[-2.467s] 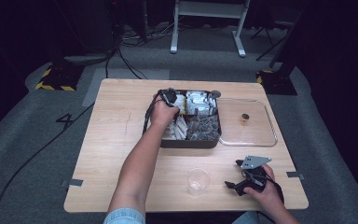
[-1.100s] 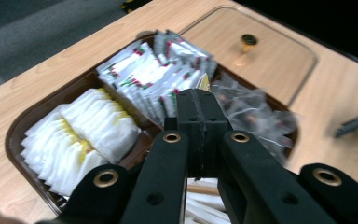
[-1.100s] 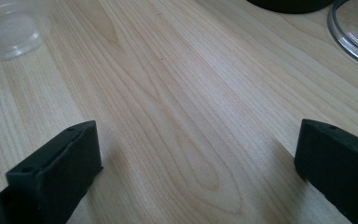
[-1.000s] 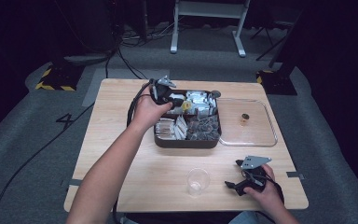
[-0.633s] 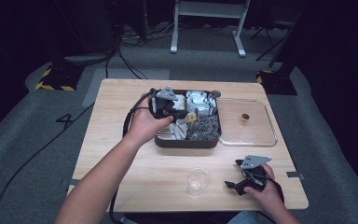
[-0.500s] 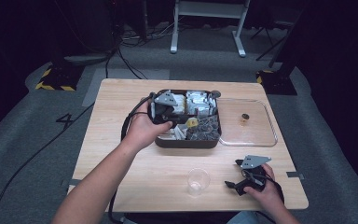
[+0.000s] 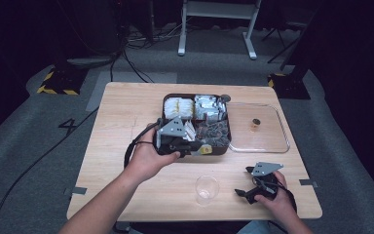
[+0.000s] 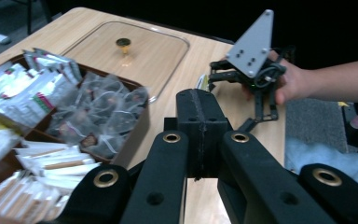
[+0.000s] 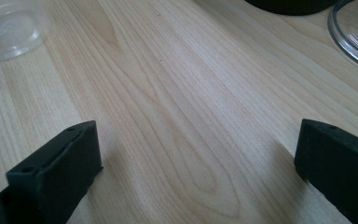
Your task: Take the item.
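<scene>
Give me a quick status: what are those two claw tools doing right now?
Left gripper shut on a small yellow tag, at the box's near edge. Right gripper open, low over bare table. Plastic cup between them, nothing blocking.

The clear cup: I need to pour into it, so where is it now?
In the high view, the cup stands on the table's near edge, between the two hands, left of the right gripper.

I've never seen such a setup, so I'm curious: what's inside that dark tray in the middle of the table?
The dark tray holds compartments of silver packets, yellowish packets, clear tea bags and white sachets. The left gripper covers its near corner.
</scene>
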Demonstrator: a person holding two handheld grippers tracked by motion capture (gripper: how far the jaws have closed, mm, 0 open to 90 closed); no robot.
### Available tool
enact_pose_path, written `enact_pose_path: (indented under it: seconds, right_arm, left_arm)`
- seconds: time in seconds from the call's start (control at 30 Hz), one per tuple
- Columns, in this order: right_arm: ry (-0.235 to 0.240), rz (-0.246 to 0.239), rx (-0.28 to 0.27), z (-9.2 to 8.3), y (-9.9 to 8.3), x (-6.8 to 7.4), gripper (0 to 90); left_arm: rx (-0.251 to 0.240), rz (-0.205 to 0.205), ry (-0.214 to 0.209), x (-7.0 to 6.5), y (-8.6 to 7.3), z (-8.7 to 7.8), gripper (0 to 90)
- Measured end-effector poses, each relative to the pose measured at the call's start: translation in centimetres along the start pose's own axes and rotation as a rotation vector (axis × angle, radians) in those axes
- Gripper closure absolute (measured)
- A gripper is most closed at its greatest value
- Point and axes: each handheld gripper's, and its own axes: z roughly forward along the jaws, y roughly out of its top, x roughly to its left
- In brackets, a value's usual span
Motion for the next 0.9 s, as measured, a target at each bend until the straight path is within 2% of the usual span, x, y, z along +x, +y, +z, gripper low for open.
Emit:
enact_pose_path:
  seconds: [0.3, 0.63, 0.9]
  right_arm:
    - [0.000, 0.000, 0.000, 0.0, 0.0, 0.0, 0.5]
    - [0.000, 0.000, 0.000, 0.0, 0.0, 0.0, 0.5]
    - [0.000, 0.000, 0.000, 0.0, 0.0, 0.0, 0.5]
  left_arm:
    - [-0.023, 0.029, -0.043, -2.5, -1.9, 1.5, 90.0]
    - [-0.039, 0.009, -0.079, -3.4, -4.1, 3.1, 90.0]
    - [-0.032, 0.008, -0.119, -4.1, -5.4, 4.5, 90.0]
